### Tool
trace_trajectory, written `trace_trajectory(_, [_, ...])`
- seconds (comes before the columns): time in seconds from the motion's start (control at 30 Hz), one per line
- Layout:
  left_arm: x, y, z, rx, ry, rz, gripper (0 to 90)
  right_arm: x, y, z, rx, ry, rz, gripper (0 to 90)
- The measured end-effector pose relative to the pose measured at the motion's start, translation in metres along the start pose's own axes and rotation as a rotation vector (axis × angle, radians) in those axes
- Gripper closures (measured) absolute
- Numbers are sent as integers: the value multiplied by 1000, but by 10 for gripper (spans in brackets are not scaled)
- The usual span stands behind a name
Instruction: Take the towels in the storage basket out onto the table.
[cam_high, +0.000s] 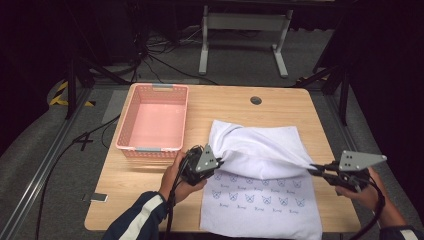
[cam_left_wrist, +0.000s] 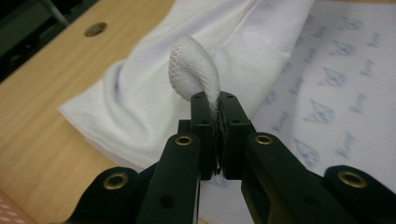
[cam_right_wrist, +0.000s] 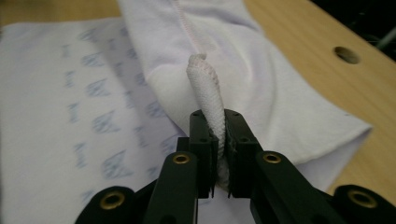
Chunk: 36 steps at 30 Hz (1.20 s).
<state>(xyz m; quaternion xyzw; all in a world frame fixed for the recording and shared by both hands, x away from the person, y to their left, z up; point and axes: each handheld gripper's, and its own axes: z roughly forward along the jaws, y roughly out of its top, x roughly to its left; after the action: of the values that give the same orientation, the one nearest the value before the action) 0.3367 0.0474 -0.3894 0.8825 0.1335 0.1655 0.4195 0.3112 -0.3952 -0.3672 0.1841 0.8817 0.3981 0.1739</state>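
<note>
A: How do the hands sit?

B: The left hand (cam_high: 180, 175) comes in from the near edge, sleeve dark with a pale stripe, and carries the left gripper (cam_high: 220, 161) just near of the basket, pointing right toward the cloth. The right hand (cam_high: 367, 192) is at the near right corner of the counter (cam_high: 150, 180), with the right gripper (cam_high: 312, 169) pointing left. Both are raised off the surface.

A: And the grippers themselves?

B: Each is clamped on the white towel (cam_high: 260, 150). In the left gripper view the jaws are pressed nearly together with a stitched corner of the towel (cam_left_wrist: 194, 70) sticking up between them. The right gripper view shows the same: the other hemmed corner (cam_right_wrist: 205, 88) is pinched in the narrow gap.

A: Where does the towel lie?

B: On the right half of the counter. Its near part, printed with small blue figures, lies flat and reaches the near edge; the far plain white part is lifted, stretched between the two grippers.

A: Any containers?

B: One pink basket (cam_high: 127, 131) at the far left, with only its bare bottom showing inside. It stands apart from the towel.

A: Room to move?

B: Bare wood lies near of the basket and along the far edge, where a round hole (cam_high: 256, 100) sits. The right gripper is close to the right edge.
</note>
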Motion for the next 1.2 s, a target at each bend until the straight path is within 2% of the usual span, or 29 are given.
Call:
trace_trajectory(0.07, [-9,-10,-2,18,-37,17,866,10,-8,-3,13,55,4,833])
trace_trajectory(0.1, [-12,-15,-3,26,-58,13,866,17,-13,-4,35,74,-10,833])
trace_trajectory(0.17, [-15,-27,-3,49,-91,7,866,28,-26,-3,67,119,-6,833])
trace_trajectory(0.2, [-17,-38,1,97,-102,3,867,34,-36,2,110,153,-10,833])
trace_trajectory(0.23, [-17,-38,1,97,-102,3,867,34,-36,2,110,153,-10,833])
trace_trajectory(0.33, [-18,-51,13,186,-110,3,866,41,-49,14,192,206,-3,834])
trace_trajectory(0.37, [-16,-56,19,225,-112,15,866,44,-53,22,232,228,5,835])
trace_trajectory(0.4, [-16,-56,19,225,-112,15,866,44,-53,22,232,228,5,835])
trace_trajectory(0.47, [-16,-61,27,244,-116,-6,866,47,-57,33,303,209,-4,841])
trace_trajectory(0.53, [-13,-61,30,229,-116,-23,866,45,-60,36,284,209,17,843])
trace_trajectory(0.57, [-12,-59,31,237,-109,-19,866,43,-60,36,286,188,24,843])
trace_trajectory(0.67, [-8,-52,35,219,-75,-26,866,35,-59,37,278,110,36,845])
trace_trajectory(0.7, [-6,-48,37,207,-60,-32,866,30,-57,36,274,79,42,845])
trace_trajectory(0.77, [-1,-39,42,188,-28,-33,866,16,-53,33,231,18,81,846])
trace_trajectory(0.8, [4,-29,49,189,-4,-25,866,-1,-47,30,191,-19,121,847])
trace_trajectory(0.83, [4,-29,49,189,-4,-25,866,-1,-47,30,191,-19,121,847])
trace_trajectory(0.87, [7,-25,55,195,2,-37,866,-8,-45,30,190,-32,127,846])
trace_trajectory(0.9, [9,-23,61,214,1,-27,866,-14,-42,32,196,-27,126,846])
trace_trajectory(1.03, [14,-24,84,261,12,-24,866,-24,-42,53,276,-43,107,846])
trace_trajectory(1.07, [16,-23,87,247,15,-30,866,-25,-43,57,283,-43,109,846])
trace_trajectory(1.13, [19,-20,90,250,30,-28,866,-28,-46,65,303,-40,127,846])
trace_trajectory(1.17, [21,-18,91,250,34,-34,866,-32,-45,66,292,-35,134,845])
trace_trajectory(1.2, [24,-15,90,246,49,-27,866,-35,-43,66,294,-51,134,846])
